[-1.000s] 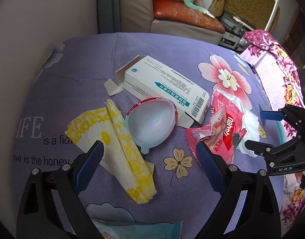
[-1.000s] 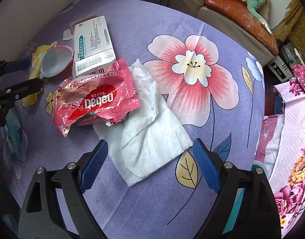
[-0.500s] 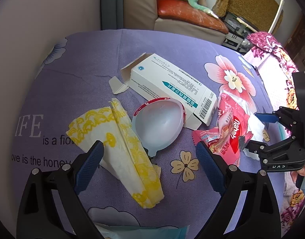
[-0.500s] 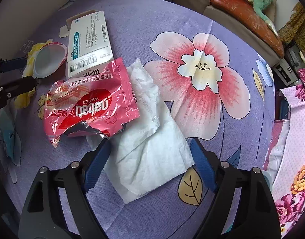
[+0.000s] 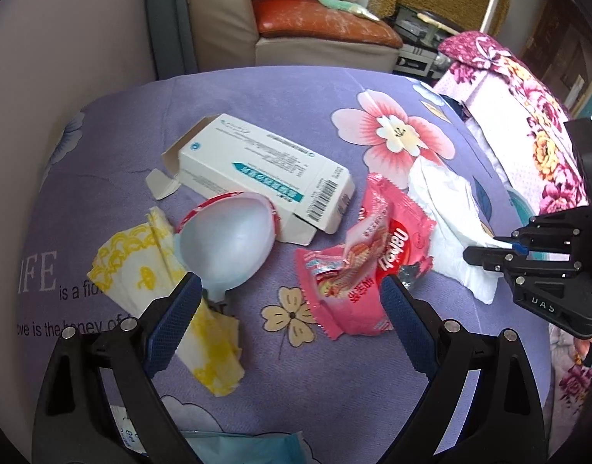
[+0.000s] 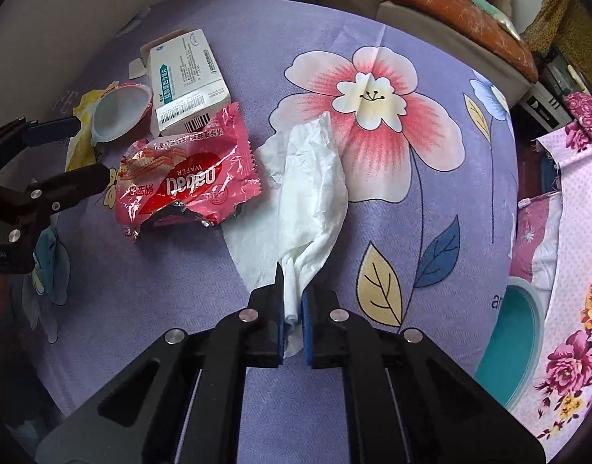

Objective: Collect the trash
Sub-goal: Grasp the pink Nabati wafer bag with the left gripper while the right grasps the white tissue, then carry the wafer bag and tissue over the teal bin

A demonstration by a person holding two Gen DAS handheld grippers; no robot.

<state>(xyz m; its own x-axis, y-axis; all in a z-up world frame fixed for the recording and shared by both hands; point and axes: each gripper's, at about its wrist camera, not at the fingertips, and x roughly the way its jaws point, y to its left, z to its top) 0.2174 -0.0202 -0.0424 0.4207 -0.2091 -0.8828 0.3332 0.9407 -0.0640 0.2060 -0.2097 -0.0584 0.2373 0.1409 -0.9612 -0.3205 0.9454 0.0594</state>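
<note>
Trash lies on a purple flowered cloth (image 6: 373, 19). My right gripper (image 6: 292, 301) is shut on the near end of a white tissue (image 6: 311, 197), which bunches between the blue pads; in the left wrist view it (image 5: 489, 249) pinches the tissue (image 5: 446, 208). A pink wafer wrapper (image 6: 187, 185) lies left of the tissue and overlaps its edge. My left gripper (image 5: 290, 301) is open above the cloth, between a clear plastic cup (image 5: 226, 239) and the wrapper (image 5: 365, 255). A white carton (image 5: 265, 174) and a yellow-patterned napkin (image 5: 160, 278) lie beyond and left.
A teal bin rim (image 6: 516, 340) shows at the right below the table edge, beside a pink flowered cloth (image 6: 574, 309). A light blue packet (image 5: 241, 446) lies at the near edge under my left gripper. A sofa (image 5: 319, 19) stands behind the table.
My right gripper moved down onto the tissue and closed on its near end, bunching it. My left gripper shifted right, toward the pink wrapper, still open.
</note>
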